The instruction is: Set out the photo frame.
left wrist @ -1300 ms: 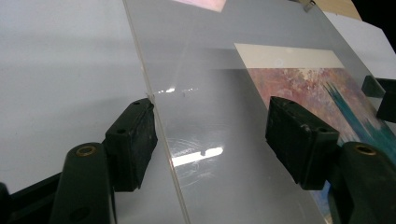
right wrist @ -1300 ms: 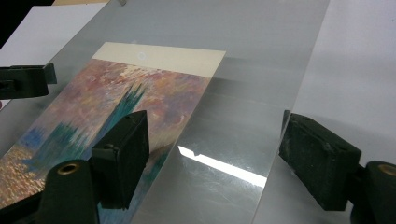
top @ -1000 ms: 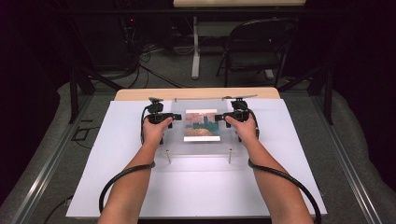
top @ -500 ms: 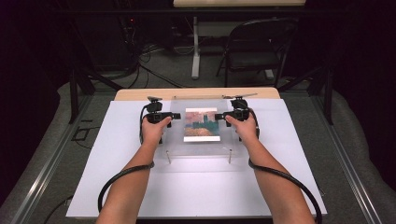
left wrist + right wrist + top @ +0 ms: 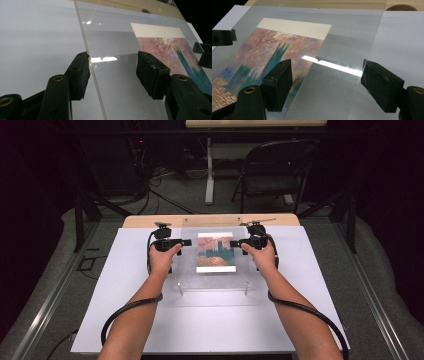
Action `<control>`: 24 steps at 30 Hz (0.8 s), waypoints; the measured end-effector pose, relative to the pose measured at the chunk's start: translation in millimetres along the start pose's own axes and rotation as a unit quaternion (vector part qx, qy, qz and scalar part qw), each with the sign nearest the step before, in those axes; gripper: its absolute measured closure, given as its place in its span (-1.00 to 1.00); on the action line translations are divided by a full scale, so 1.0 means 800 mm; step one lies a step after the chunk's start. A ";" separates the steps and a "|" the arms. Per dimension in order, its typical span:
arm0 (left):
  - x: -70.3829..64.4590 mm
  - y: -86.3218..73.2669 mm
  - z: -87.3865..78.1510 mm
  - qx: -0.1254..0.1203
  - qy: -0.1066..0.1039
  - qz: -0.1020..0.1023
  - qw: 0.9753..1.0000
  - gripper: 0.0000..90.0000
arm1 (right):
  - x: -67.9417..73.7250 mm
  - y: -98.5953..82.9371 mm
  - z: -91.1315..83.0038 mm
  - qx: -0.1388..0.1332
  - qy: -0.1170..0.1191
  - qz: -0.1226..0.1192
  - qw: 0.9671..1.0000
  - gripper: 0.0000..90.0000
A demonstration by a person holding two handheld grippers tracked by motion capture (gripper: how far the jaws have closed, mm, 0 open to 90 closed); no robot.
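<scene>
A clear acrylic sheet (image 5: pixel 215 257) lay near the middle of the white surface (image 5: pixel 100 310), toward its far edge, with a painted print (image 5: pixel 216 252) under it. The print showed pink, orange and teal brushwork below a plain cream band at its far end. Two small metal posts (image 5: pixel 180 287) stood at the sheet's near corners.

The left gripper (image 5: pixel 186 242) sat at the sheet's left edge and the right gripper (image 5: pixel 234 243) at its right edge, each held in one of the person's hands, both pointing inward at each other across the print. In the left gripper view, the left gripper's fingers (image 5: pixel 80 72) stood apart, one just outside the sheet's edge over the bare white surface and the other over the sheet beside the print; whether either touched the acrylic could not be told. In the right gripper view, the right gripper's fingers (image 5: pixel 278 83) were likewise spread wide, one over the print's edge and the other out past the sheet's right edge over the white surface. A bright strip of reflected light lay across the acrylic between them.

Black cables (image 5: pixel 125 312) looped from each gripper back along the forearms. Beyond the white surface a strip of wooden tabletop (image 5: pixel 150 221) showed, and farther off a dark folding chair (image 5: pixel 277 172) stood on the floor.
</scene>
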State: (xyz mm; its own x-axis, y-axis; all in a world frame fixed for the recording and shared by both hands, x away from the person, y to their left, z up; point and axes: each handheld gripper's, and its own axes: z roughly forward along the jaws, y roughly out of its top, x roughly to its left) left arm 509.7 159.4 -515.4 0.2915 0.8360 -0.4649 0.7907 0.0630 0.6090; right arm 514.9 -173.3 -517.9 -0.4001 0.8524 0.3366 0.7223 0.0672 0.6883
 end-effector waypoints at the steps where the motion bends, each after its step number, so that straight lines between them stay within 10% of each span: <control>1: -0.002 0.001 -0.005 0.000 0.000 0.003 1.000 0.00 | 0.003 0.001 -0.004 0.000 -0.002 -0.005 1.000 -0.44; 24: -0.026 0.011 -0.056 -0.006 0.001 0.024 1.000 0.25 | 0.029 0.014 -0.056 -0.015 -0.015 -0.036 0.999 -0.13</control>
State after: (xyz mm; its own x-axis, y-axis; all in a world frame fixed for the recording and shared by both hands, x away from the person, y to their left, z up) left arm 486.2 167.3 -471.8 0.3282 0.8392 -0.4336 0.7689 0.0294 0.6387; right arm 488.8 -176.1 -473.9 -0.4324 0.8616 0.2659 0.6746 0.1135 0.7294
